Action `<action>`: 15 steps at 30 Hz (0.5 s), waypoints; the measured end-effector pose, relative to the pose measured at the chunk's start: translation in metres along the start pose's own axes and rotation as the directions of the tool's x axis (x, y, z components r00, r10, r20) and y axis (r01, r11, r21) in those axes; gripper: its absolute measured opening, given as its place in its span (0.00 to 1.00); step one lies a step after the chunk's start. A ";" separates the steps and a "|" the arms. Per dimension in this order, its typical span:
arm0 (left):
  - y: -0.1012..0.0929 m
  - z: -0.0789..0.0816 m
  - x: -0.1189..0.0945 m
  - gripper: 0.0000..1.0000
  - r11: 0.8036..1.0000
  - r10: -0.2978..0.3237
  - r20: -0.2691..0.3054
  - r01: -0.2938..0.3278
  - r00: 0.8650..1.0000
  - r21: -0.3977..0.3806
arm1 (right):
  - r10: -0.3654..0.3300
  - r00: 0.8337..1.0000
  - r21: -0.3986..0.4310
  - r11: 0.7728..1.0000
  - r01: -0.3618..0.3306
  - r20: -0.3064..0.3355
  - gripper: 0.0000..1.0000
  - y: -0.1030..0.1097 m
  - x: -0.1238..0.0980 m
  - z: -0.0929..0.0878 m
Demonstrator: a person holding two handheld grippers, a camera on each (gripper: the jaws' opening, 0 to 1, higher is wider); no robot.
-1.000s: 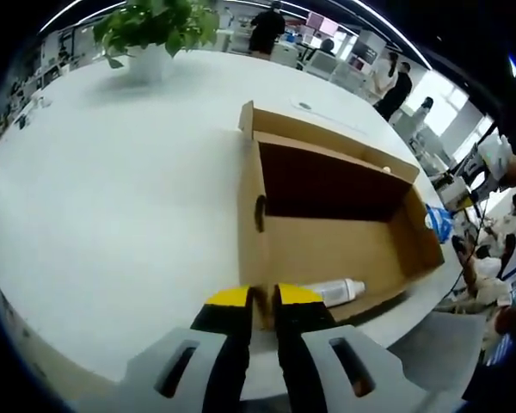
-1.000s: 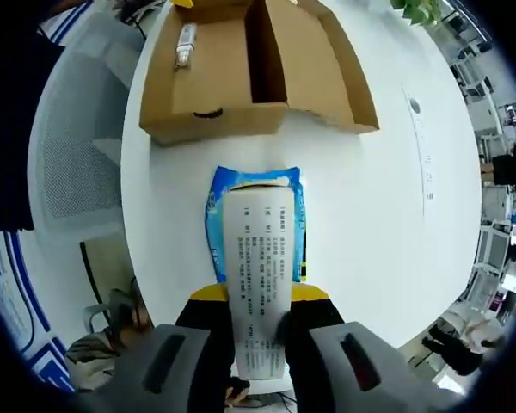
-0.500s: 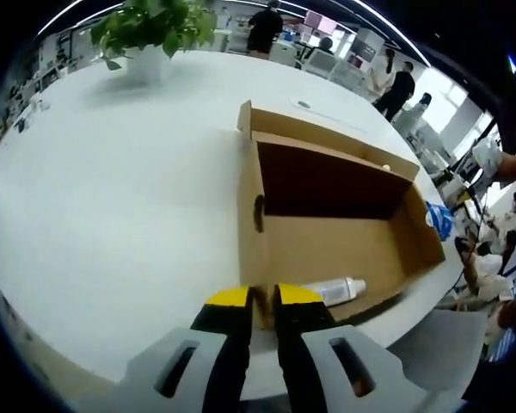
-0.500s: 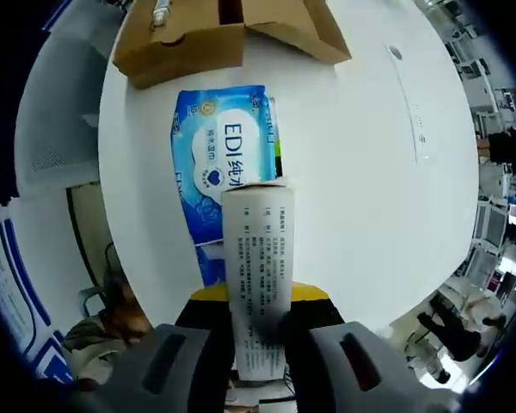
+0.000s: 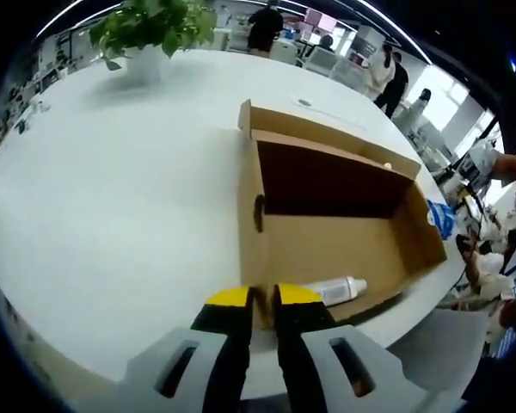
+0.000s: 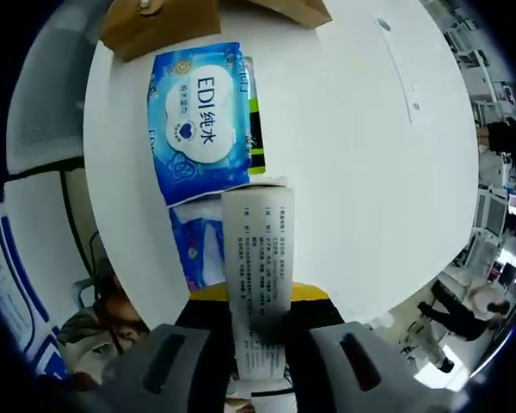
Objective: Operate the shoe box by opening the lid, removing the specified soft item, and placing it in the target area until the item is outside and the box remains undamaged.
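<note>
My left claw point(image 5: 262, 297) is pinched shut on the near wall of the box point(image 5: 327, 245), right at the corner closest to me. I hold it there, I judge, to keep the light cardboard from sliding or tipping while the other hand works. Ahead of the jaws the box stands open, its lid point(image 5: 327, 138) folded back on the far side. Just beyond my jaw tips, a white bottle point(image 5: 331, 291) lies on the box floor against the near wall.

My right claw point(image 6: 260, 297) is closed on a white printed strip point(image 6: 256, 275) that runs up between the jaws, apparently the back label or flap of a wipes pack. Beyond its top edge lies a blue wipes pack point(image 6: 198, 120) face up on the table point(image 6: 353, 163), with a second blue pack point(image 6: 198, 249) partly under the strip, nearer me. Which pack the strip belongs to I cannot tell. The soft item is outside the box, whose brown corner point(image 6: 159, 21) sits at the far end of my view, just beyond the pack. The grip on the thin flap rather than the body keeps the pack from being crushed. Letting go looks like the remaining step.
</note>
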State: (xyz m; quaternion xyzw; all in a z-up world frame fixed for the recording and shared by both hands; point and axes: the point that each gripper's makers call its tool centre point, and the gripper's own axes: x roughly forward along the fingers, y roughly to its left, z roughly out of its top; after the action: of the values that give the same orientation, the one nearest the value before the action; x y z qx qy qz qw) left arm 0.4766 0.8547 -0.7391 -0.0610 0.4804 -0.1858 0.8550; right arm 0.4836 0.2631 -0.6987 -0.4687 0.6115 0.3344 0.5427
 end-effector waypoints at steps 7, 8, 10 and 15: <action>0.000 0.000 0.000 0.06 1.000 0.004 0.000 -0.004 1.000 0.002 | 0.003 1.000 -0.019 1.000 -0.003 -0.020 0.18 -0.007 0.015 -0.006; 0.000 0.000 0.000 0.06 1.000 0.006 0.000 -0.006 1.000 0.005 | 0.005 1.000 -0.026 1.000 -0.005 -0.020 0.18 -0.008 0.017 -0.006; 0.000 0.000 0.000 0.06 1.000 0.008 0.001 -0.008 1.000 0.005 | 0.002 1.000 -0.036 0.999 -0.003 -0.026 0.18 -0.011 0.020 -0.005; 0.000 0.000 0.000 0.06 1.000 0.011 0.009 -0.011 1.000 0.003 | 0.005 1.000 -0.043 0.999 -0.006 -0.026 0.18 -0.020 0.030 -0.003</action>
State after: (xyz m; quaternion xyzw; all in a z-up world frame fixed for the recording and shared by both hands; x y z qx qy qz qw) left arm 0.4769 0.8550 -0.7392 -0.0579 0.4765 -0.1816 0.8583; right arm 0.5019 0.2476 -0.7250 -0.4828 0.6124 0.3428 0.5237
